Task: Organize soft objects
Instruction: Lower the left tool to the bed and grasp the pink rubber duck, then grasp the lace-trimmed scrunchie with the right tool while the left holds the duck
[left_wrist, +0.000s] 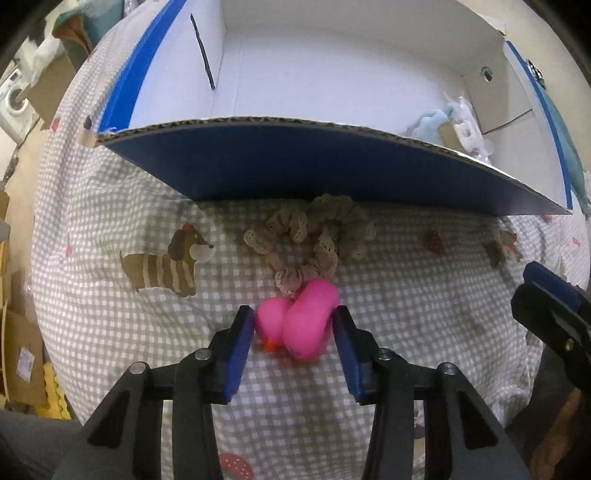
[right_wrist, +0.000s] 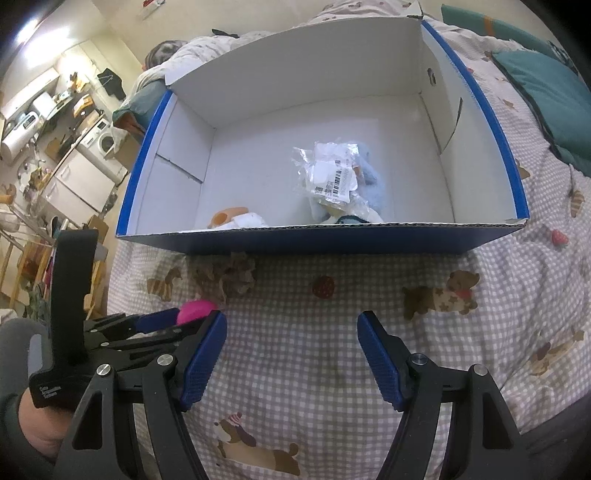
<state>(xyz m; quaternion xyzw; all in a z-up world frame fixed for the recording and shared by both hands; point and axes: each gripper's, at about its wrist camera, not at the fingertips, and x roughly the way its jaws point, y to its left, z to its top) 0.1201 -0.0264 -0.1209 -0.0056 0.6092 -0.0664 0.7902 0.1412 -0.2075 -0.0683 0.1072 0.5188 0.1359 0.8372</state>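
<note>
Pink soft toy (left_wrist: 299, 319) at lower centre of the left wrist view, on the checked bedspread (left_wrist: 110, 206), clasped by the left gripper (left_wrist: 295, 325); right gripper (right_wrist: 291, 343) spread wide, empty, before the box (right_wrist: 317, 238).

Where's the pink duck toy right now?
In the left wrist view the pink duck toy lies on the checked bedspread between the left tongs, beside the beige scrunchie.
</note>
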